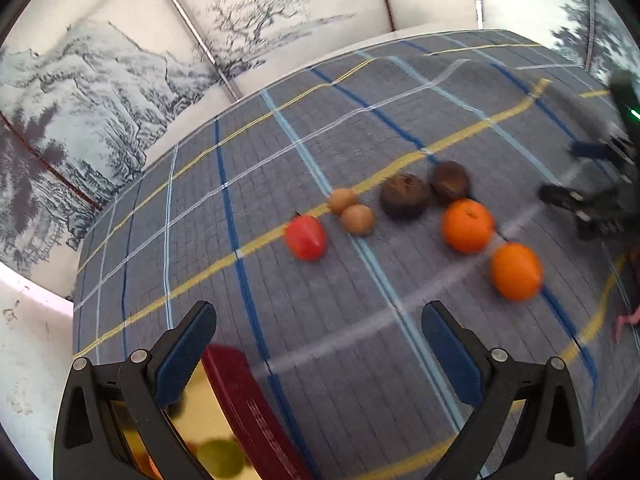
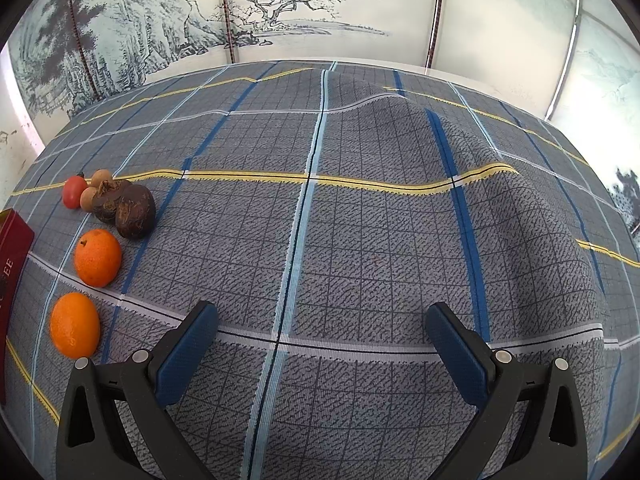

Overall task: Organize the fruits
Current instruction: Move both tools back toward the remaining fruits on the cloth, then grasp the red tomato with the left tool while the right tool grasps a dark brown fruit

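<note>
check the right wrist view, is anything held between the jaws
No, the right gripper is open with only bare plaid tablecloth between its jaws.

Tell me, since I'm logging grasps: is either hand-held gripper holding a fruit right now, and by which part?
Nothing is held. The left hand-held gripper and the right hand-held gripper are both open, with only the plaid cloth between their fingers.

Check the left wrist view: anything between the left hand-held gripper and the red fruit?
Nothing visible. The left hand-held gripper is open, and only bare plaid cloth lies between it and the red fruit. The red box sits below, off that line.
</note>
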The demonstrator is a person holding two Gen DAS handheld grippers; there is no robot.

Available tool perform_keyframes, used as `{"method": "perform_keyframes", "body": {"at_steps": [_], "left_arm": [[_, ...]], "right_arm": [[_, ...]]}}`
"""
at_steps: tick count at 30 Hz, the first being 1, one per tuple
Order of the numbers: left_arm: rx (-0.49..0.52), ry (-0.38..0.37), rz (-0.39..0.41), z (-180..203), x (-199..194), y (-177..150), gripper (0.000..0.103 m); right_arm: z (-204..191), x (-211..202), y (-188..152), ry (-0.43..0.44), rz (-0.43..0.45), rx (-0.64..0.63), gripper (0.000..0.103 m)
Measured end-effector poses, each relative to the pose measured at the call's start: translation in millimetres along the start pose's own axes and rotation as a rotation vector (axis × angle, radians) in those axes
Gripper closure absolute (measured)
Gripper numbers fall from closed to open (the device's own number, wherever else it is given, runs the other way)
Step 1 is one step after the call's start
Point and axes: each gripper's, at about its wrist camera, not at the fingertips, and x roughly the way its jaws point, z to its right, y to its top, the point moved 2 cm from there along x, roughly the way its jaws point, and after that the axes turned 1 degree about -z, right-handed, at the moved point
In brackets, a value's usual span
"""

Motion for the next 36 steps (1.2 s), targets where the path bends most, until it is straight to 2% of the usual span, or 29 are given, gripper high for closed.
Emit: {"method": "perform_keyframes", "body": {"at_steps": [3, 7, 8, 15, 16, 18, 19, 20, 24, 29, 36], "left_arm": [[-0.021, 0.005, -0.030, -13.9, 18.5, 13.5, 0.014], [-0.104, -0.029, -0.080, -31.3, 42.3, 23.3, 0.041], [-0.120, -0.034, -0.088, -33.1, 46.8, 24.9, 0.045], [-0.195, -0.085, -0.105, -38.8, 67.7, 33.9, 0.043], [-0.196, -0.082, -0.113, -38.2, 70.7, 35.0, 0.046], [-0.204, -0.080, -0.152, -36.5, 81.0, 35.1, 0.061], [-0.225, -0.103, -0.148, -37.2, 83.0, 35.0, 0.071], [-0.247, -0.108, -0.143, -39.2, 82.7, 35.3, 0.073], [-0.338, -0.087, -0.127, -43.6, 76.0, 30.2, 0.074], [-0.417, -0.079, -0.026, -32.2, 30.3, 12.8, 0.074], [-0.418, -0.114, 0.039, 13.6, -19.5, -25.1, 0.074]], "right_arm": [[0.0, 0.0, -0.1, 0.000, 0.000, 0.000, 0.000], [0.2, -0.2, 0.0, 0.000, 0.000, 0.000, 0.000], [0.1, 0.0, 0.0, 0.000, 0.000, 0.000, 0.000], [-0.1, 0.1, -0.2, 0.001, 0.000, 0.000, 0.000], [-0.1, 0.1, -0.3, 0.001, 0.000, 0.000, 0.000], [-0.2, 0.1, -0.4, 0.001, 0.001, 0.001, 0.000], [-0.2, 0.2, -0.5, 0.001, 0.001, 0.001, 0.000], [-0.2, 0.2, -0.5, 0.001, 0.001, 0.001, 0.000], [-0.2, 0.6, -0.5, 0.000, 0.001, 0.001, 0.000], [-0.5, 0.4, -0.6, -0.001, 0.000, 0.000, 0.000], [-1.0, 0.5, 0.3, 0.002, -0.001, -0.002, 0.000]]}}
